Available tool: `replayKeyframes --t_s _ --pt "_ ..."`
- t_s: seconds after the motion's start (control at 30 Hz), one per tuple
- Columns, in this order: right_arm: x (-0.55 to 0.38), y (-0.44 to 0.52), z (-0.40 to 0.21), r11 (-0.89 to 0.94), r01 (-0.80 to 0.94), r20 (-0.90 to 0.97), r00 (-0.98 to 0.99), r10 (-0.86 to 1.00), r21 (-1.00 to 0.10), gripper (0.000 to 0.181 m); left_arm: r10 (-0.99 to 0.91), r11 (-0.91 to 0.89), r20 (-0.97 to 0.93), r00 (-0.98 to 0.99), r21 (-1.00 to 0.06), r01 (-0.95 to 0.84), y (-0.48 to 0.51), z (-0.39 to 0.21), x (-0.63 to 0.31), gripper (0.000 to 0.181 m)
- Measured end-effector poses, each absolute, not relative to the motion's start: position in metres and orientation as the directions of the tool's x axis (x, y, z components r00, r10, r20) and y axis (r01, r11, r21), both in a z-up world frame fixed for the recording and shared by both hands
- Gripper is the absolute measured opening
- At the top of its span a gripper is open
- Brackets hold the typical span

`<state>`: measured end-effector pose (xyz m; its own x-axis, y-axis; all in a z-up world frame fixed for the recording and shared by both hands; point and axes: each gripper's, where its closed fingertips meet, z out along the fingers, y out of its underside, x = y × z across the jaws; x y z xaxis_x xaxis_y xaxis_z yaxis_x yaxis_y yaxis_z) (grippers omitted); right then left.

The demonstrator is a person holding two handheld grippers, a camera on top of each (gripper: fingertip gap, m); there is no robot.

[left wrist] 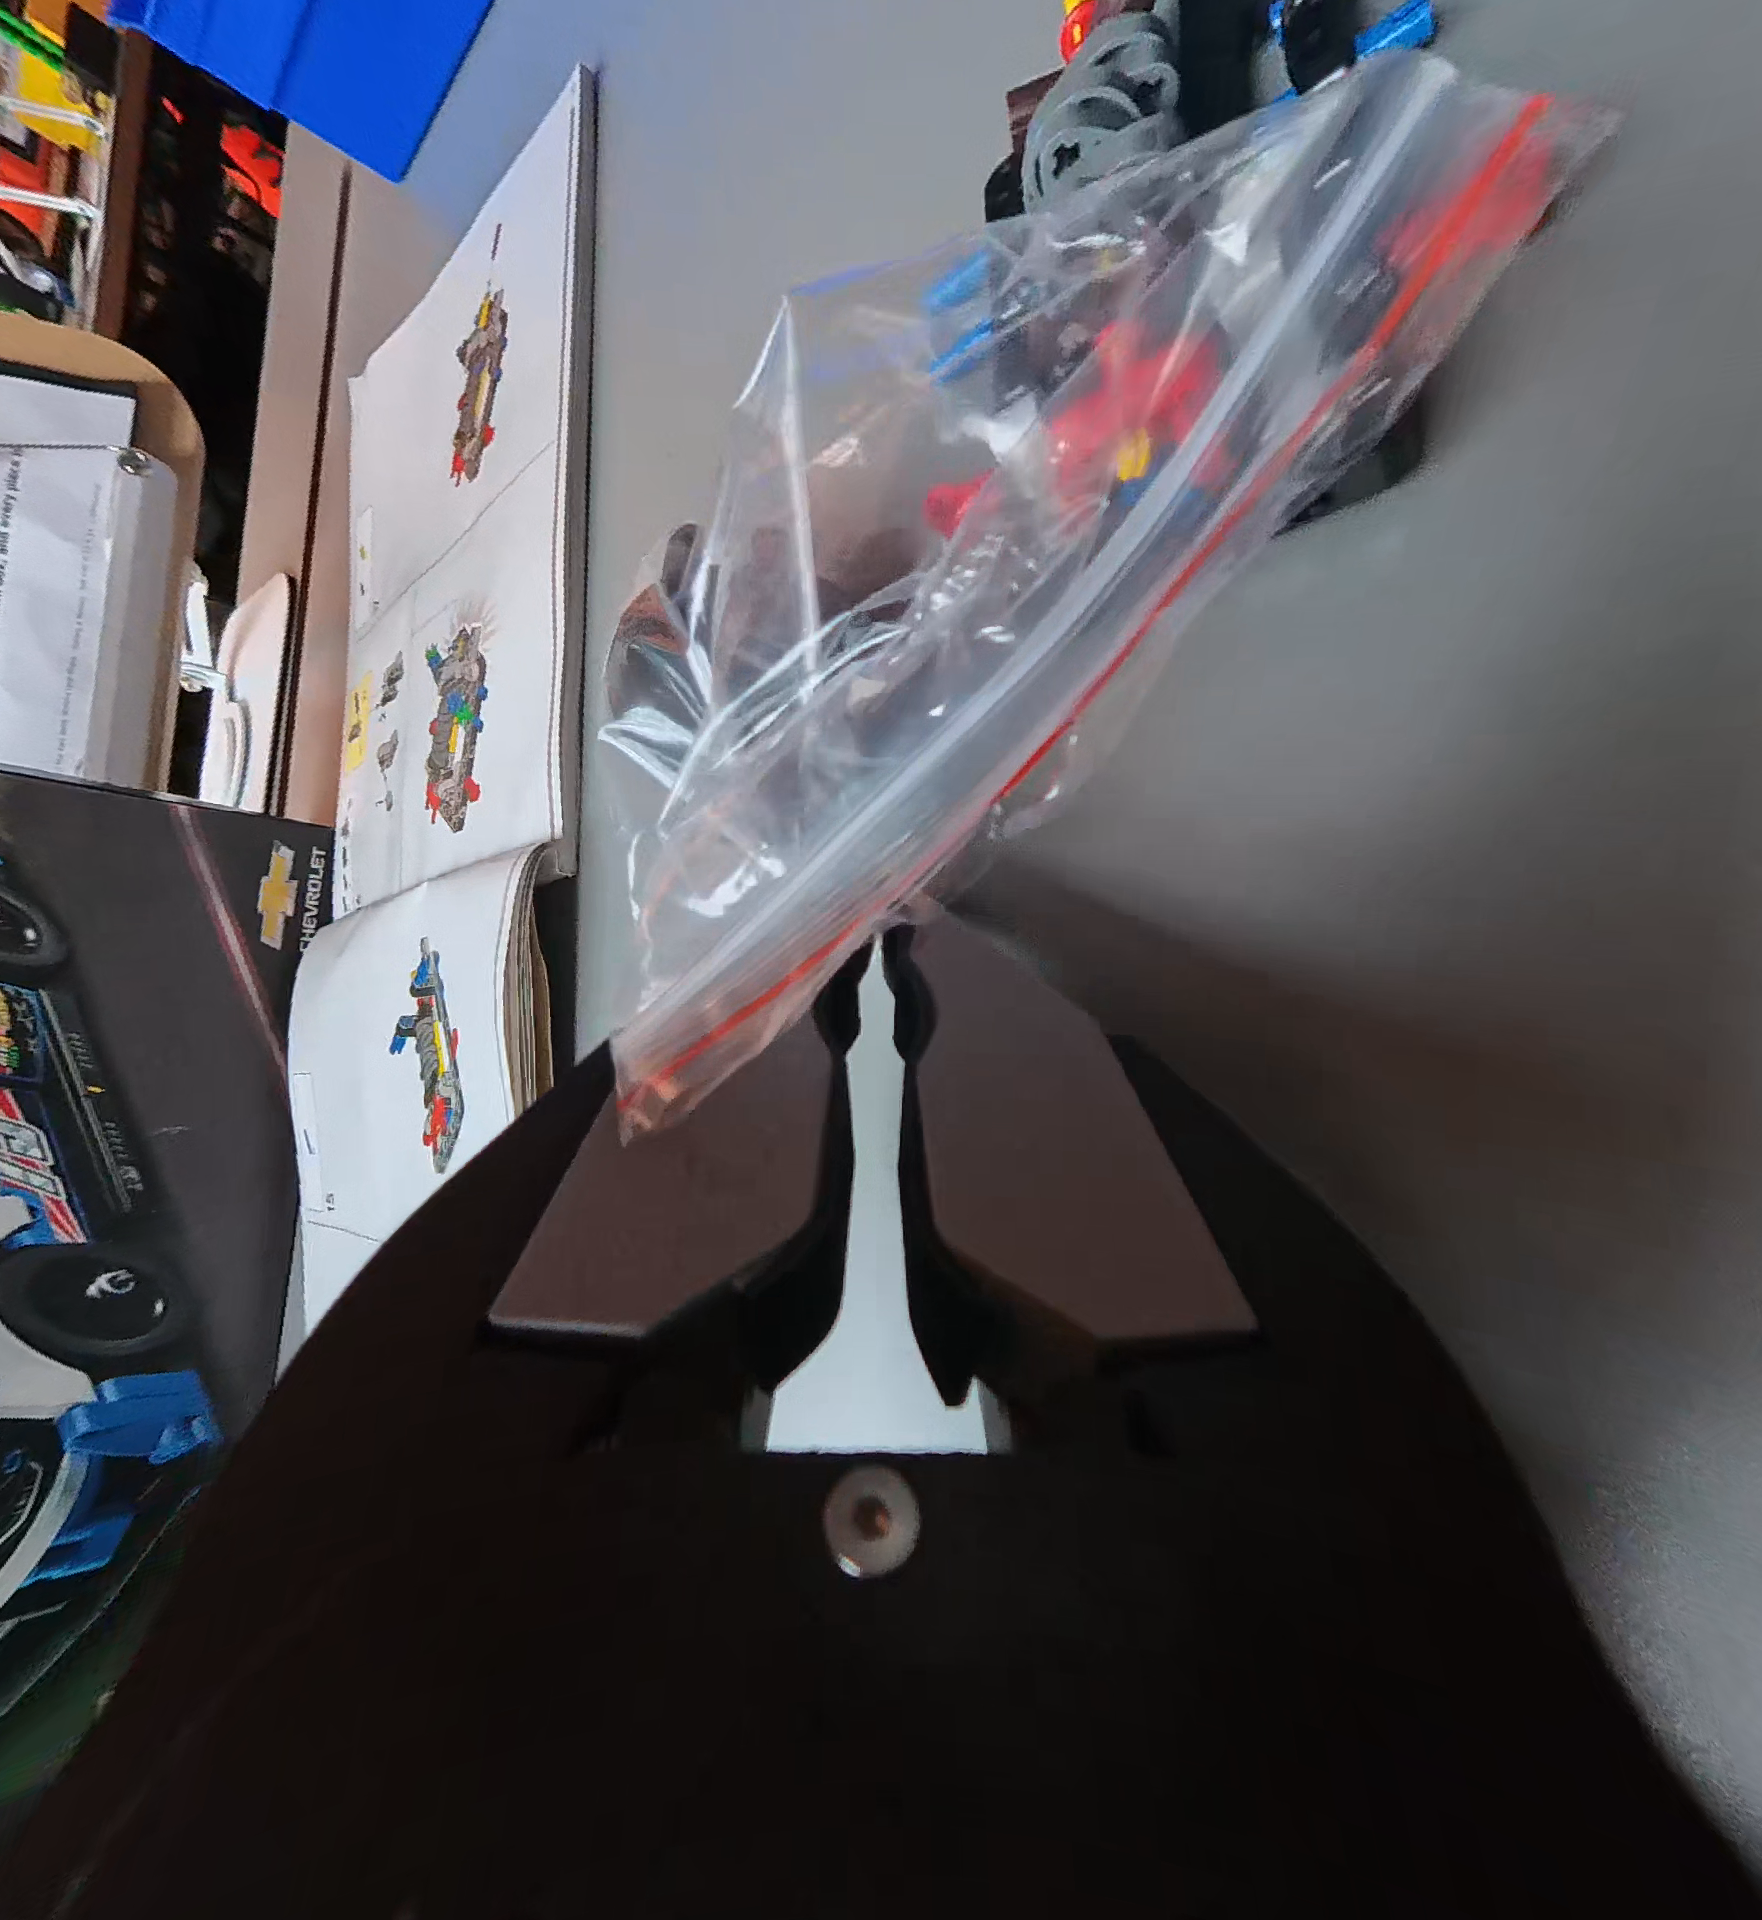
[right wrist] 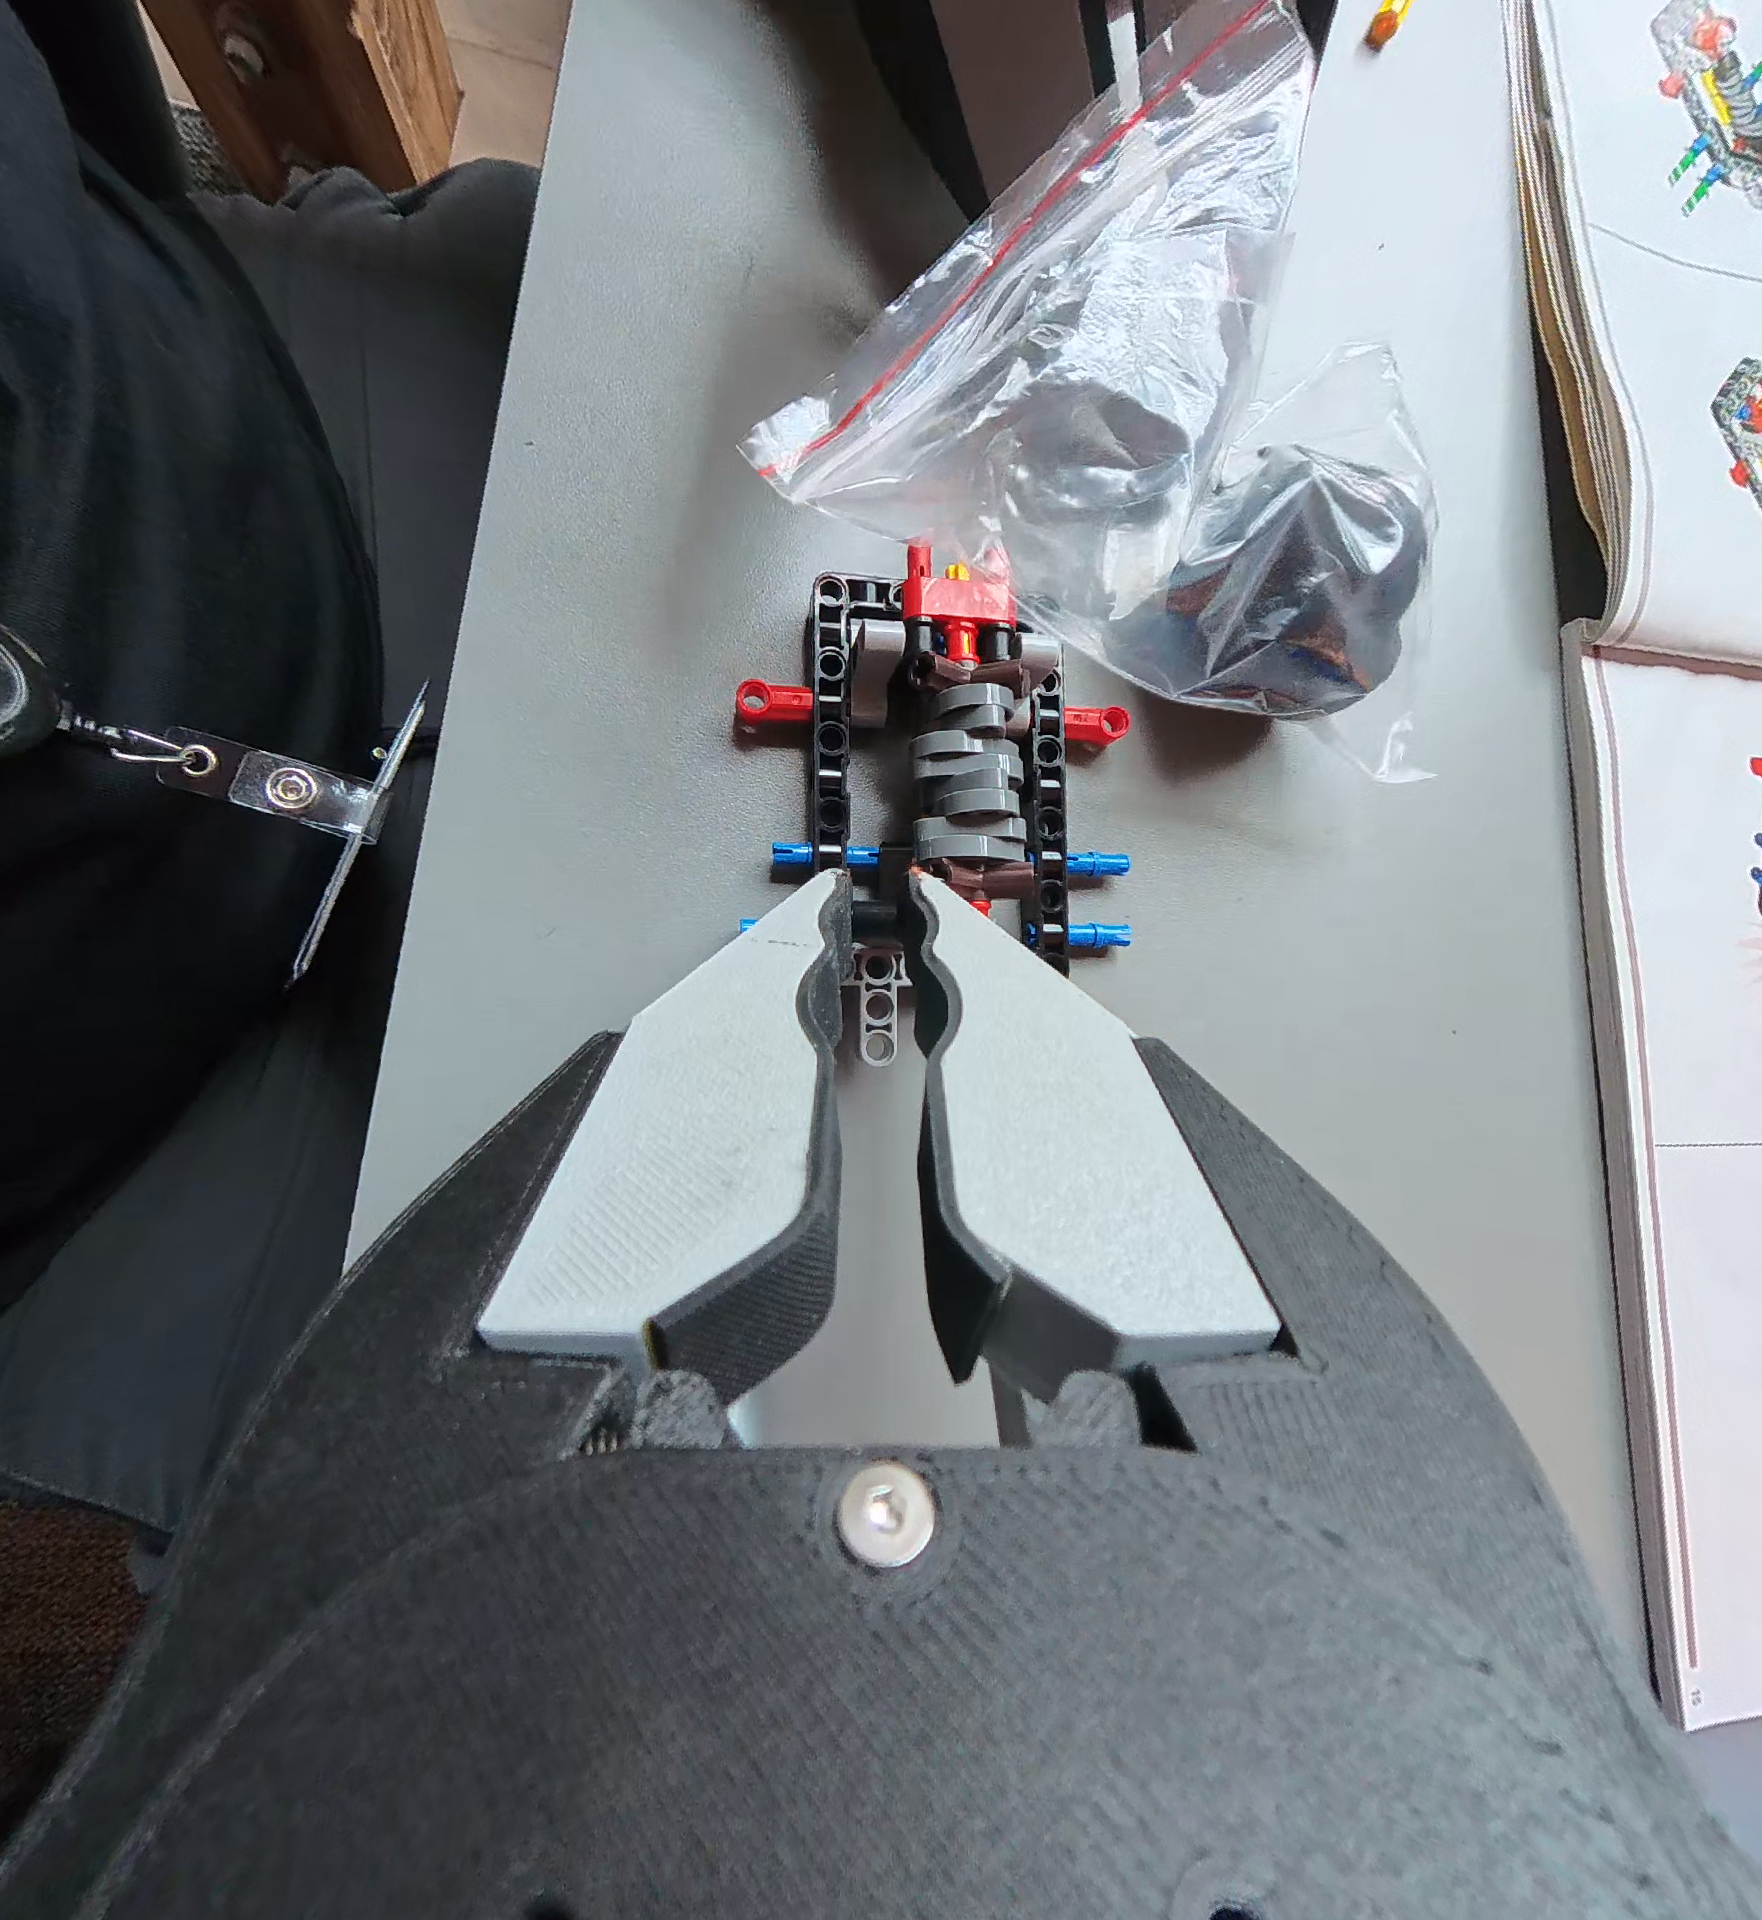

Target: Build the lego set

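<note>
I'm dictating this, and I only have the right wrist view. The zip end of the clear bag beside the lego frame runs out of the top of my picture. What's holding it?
Observer: The left gripper has its jaws shut on the bag, right at the edge with the red zip strip.
Operator: I only make out dark lumps inside. Is there anything else in it?
Observer: Yes, the left wrist view shows red pieces and some blue ones inside too.
Operator: What's on the far side of the manual from the bag?
Observer: A box with a car picture sits right next to the open manual.
</note>
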<state>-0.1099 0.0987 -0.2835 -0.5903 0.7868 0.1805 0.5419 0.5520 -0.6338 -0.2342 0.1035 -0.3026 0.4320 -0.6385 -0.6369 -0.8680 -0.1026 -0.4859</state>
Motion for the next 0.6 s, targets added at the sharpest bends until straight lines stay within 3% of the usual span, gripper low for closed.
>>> replayKeyframes --t_s 0.6 --pt "-0.110 0.098 -0.283 0.557 0.534 0.190 -0.592 0.784 -0.636 0.006 -0.570 -0.223 -0.474 0.671 -0.696 -0.682 0.121 -0.282 -0.240 0.000"
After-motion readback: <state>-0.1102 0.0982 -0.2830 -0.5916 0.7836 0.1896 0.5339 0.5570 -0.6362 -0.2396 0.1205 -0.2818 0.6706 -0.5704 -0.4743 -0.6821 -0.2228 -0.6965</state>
